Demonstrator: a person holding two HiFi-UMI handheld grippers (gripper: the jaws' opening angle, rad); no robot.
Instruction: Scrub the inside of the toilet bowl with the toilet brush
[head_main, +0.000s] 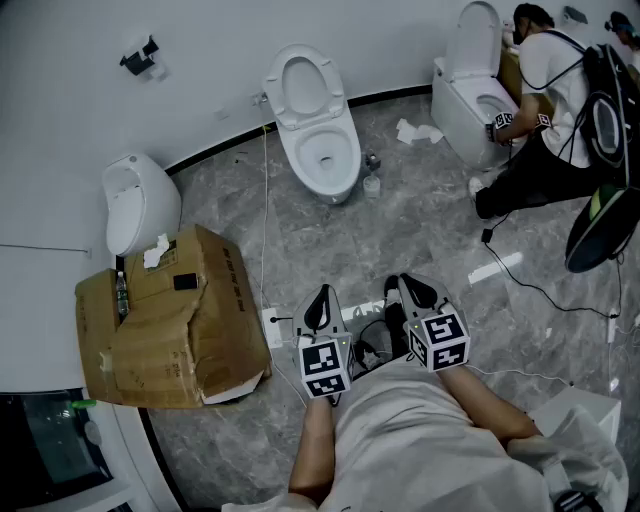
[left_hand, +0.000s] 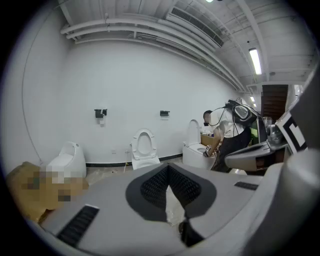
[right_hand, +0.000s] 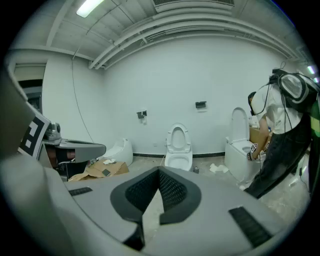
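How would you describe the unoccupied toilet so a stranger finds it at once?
Along the white wall, find the middle toilet, lid raised. A small bottle stands on the floor beside it; the toilet to its right has a person crouching at it, and the low fixture to its left has a cardboard box before it.

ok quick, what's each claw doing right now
left claw: closed, holding nothing
right claw: closed, holding nothing
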